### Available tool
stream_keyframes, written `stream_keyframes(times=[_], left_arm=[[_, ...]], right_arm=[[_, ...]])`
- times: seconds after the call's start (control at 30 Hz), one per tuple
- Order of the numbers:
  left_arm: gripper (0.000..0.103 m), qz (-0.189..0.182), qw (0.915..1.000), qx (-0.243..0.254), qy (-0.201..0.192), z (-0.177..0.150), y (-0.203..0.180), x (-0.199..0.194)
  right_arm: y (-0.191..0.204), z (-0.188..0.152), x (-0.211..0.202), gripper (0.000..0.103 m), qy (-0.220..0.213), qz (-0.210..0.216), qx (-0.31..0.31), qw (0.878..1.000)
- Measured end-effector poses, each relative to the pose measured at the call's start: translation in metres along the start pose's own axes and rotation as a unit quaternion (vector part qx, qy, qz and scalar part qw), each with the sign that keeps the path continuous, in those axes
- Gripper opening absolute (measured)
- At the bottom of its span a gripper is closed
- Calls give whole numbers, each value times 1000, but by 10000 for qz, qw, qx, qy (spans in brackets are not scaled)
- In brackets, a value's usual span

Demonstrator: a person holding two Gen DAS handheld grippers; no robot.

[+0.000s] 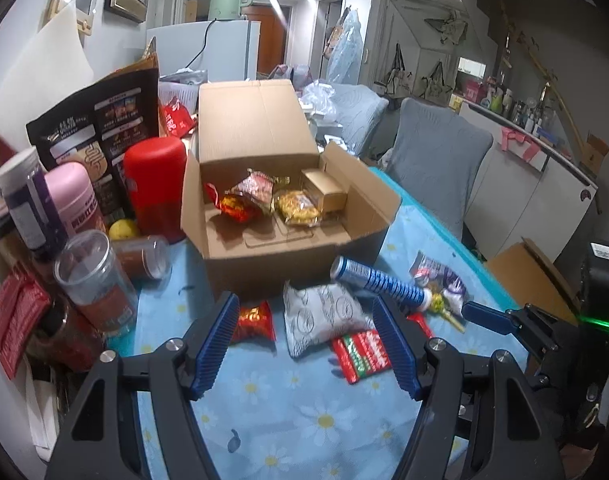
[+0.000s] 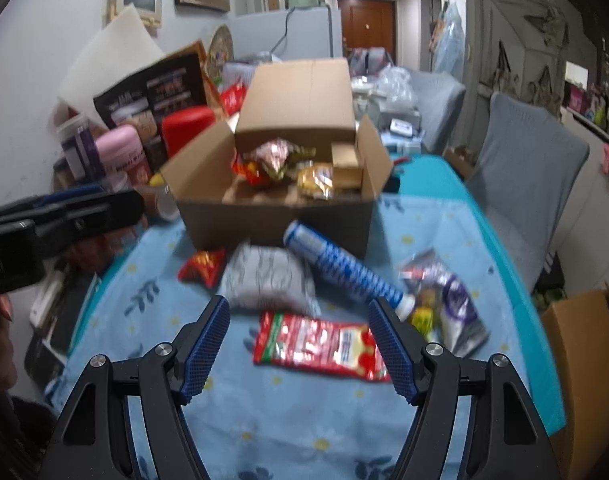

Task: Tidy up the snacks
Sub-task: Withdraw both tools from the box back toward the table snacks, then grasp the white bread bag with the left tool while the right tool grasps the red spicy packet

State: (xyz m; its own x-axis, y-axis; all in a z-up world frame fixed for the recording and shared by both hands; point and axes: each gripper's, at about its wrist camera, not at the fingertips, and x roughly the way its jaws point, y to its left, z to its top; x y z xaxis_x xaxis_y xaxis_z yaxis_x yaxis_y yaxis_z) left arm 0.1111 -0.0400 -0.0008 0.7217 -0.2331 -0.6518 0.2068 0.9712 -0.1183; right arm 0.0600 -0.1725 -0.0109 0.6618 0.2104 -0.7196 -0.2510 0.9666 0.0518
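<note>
An open cardboard box [image 1: 288,258] [image 2: 272,216] stands on the blue flowered tablecloth and holds several snack packets and a small gold box [image 1: 324,192]. In front of it lie a small red packet [image 1: 254,322] [image 2: 202,266], a white patterned pouch [image 1: 320,312] [image 2: 264,276], a blue and white tube [image 1: 378,282] [image 2: 344,266], a red and green packet [image 1: 362,354] [image 2: 320,344] and a purple wrapped sweet bag [image 1: 444,286] [image 2: 452,300]. My left gripper [image 1: 306,344] is open and empty, short of the white pouch. My right gripper [image 2: 296,348] is open and empty, above the red and green packet.
Jars, a red canister [image 1: 156,188], a pink bottle [image 1: 74,200] and a black bag [image 1: 100,120] crowd the table's left side. A grey chair [image 1: 436,164] stands at the right. The right gripper shows at the left view's right edge [image 1: 504,320].
</note>
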Motion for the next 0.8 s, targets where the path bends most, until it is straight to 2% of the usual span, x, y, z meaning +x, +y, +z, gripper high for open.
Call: stream_keyframes(times=[0.3, 0.5, 0.63, 0.8], left_arm=[[69, -64, 9987, 19, 515, -29, 7, 32], [69, -42, 9976, -97, 681, -41, 14, 51], [69, -47, 9965, -113, 823, -45, 14, 66], [69, -158, 9961, -176, 854, -41, 13, 79]], right_arm=[[-6, -34, 29, 72, 608, 226, 349, 9973], [-22, -50, 58, 73, 1122, 341, 835, 9896], [-39, -50, 71, 73, 1206, 402, 1212, 9844], [-47, -41, 81, 76, 1105, 456, 1314, 9841]])
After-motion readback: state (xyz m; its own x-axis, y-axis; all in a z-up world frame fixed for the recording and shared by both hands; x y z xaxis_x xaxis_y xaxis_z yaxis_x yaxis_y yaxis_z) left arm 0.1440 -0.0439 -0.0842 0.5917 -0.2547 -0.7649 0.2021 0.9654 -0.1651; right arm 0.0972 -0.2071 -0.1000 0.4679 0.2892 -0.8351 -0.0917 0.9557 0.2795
